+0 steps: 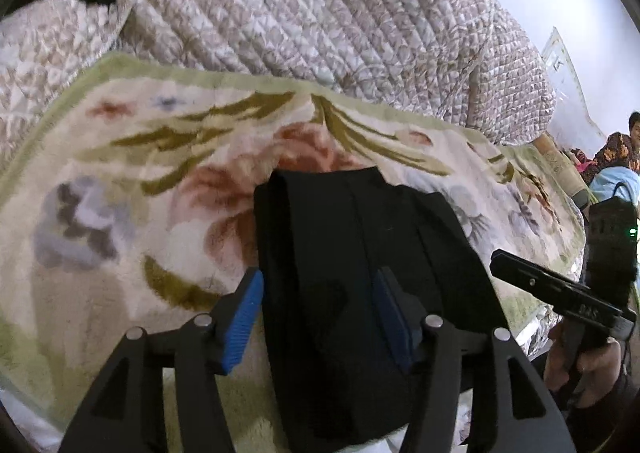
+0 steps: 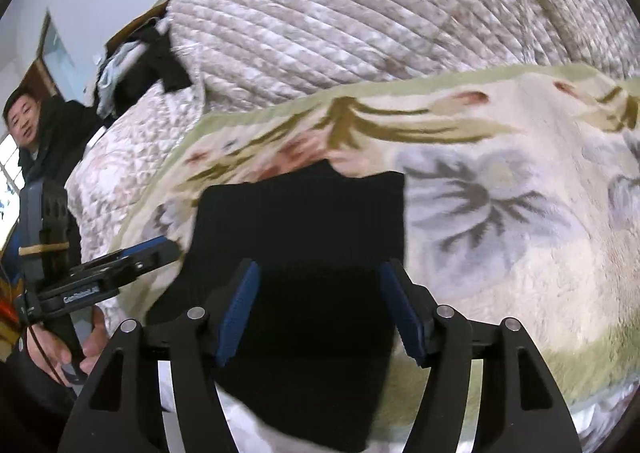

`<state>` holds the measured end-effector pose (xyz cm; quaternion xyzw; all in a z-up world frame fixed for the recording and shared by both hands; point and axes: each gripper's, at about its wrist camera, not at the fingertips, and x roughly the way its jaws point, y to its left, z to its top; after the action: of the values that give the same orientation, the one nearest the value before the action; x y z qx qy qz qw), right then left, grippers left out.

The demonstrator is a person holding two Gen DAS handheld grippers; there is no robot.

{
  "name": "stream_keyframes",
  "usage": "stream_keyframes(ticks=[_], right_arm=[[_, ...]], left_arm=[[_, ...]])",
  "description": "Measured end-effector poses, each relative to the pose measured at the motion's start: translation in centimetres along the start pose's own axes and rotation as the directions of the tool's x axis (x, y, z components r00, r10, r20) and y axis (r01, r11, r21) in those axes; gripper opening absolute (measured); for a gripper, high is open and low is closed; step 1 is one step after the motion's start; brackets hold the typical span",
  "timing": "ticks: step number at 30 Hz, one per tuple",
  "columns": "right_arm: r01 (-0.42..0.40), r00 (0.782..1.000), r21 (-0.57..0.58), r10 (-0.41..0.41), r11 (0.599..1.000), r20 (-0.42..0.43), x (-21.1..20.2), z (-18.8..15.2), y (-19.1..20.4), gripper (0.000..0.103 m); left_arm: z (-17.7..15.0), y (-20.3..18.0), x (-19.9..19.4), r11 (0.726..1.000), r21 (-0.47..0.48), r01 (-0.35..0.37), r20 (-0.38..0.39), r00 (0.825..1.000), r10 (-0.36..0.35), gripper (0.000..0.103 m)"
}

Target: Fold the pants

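Observation:
Black pants (image 1: 360, 273) lie folded in a compact stack on a floral blanket (image 1: 140, 181). My left gripper (image 1: 320, 317) is open, its blue pads (image 1: 242, 317) apart above the near end of the stack. The other hand-held gripper (image 1: 560, 293) shows at the right of that view. In the right wrist view the pants (image 2: 304, 221) are a dark rectangle on the blanket (image 2: 500, 193). My right gripper (image 2: 320, 309) is open over their near part, blue pads (image 2: 236, 313) wide apart. The left gripper (image 2: 120, 269) shows at the left, open.
A quilted beige bedspread (image 1: 320, 5) is heaped behind the blanket; it also fills the back of the right wrist view (image 2: 380, 5). Dark clothes (image 2: 144, 65) lie on it at the left. One person (image 2: 32, 129) stands at the left, another (image 1: 624, 149) at the right.

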<state>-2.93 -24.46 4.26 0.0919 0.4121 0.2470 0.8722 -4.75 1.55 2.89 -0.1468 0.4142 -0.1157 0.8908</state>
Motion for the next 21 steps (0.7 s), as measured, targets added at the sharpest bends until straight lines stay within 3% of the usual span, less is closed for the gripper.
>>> stream_keyframes(ticks=[5,10,12,13,14,16,17,18,21], right_arm=[[-0.040,0.996,0.123,0.049,0.992,-0.075,2.3,-0.6,-3.5,0.064],[-0.124,0.990,0.141,0.132,0.982,-0.050,3.1,-0.4,-3.8,0.064],[-0.143,0.987,0.150,0.153,0.978,-0.051,3.8,0.0,-3.8,0.064],[-0.146,0.986,0.146,0.156,0.978,-0.056,4.1,0.1,-3.6,0.063],[-0.133,0.988,0.138,0.143,0.981,-0.062,4.2,0.2,-3.4,0.060],[-0.105,0.991,0.117,0.113,0.988,-0.067,3.9,-0.1,-3.1,0.039],[-0.111,0.991,0.125,0.120,0.986,-0.065,3.7,-0.2,-3.2,0.034],[-0.137,0.987,0.145,0.148,0.980,-0.062,3.5,-0.2,-3.4,0.021],[-0.131,0.988,0.122,0.139,0.984,-0.062,3.1,0.3,-2.8,0.016]], left_arm=[[-0.7,1.8,2.3,0.995,-0.074,0.064,-0.045,0.997,-0.068,0.064],[-0.3,2.6,3.7,0.984,-0.121,0.130,-0.009,0.991,-0.132,0.066],[-0.1,2.7,4.0,0.981,-0.141,0.129,-0.005,0.991,-0.131,0.063],[-0.1,2.5,3.9,0.981,-0.147,0.125,-0.005,0.992,-0.127,0.056],[-0.2,2.1,3.7,0.983,-0.137,0.122,-0.003,0.992,-0.124,0.052],[-0.3,1.5,3.2,0.987,-0.117,0.112,0.006,0.994,-0.112,0.041],[-0.2,1.2,3.0,0.988,-0.108,0.109,0.008,0.994,-0.109,0.039],[-0.1,1.1,2.9,0.988,-0.106,0.111,0.009,0.994,-0.111,0.035],[0.5,0.7,2.2,0.988,-0.109,0.112,0.010,0.994,-0.112,0.026]])
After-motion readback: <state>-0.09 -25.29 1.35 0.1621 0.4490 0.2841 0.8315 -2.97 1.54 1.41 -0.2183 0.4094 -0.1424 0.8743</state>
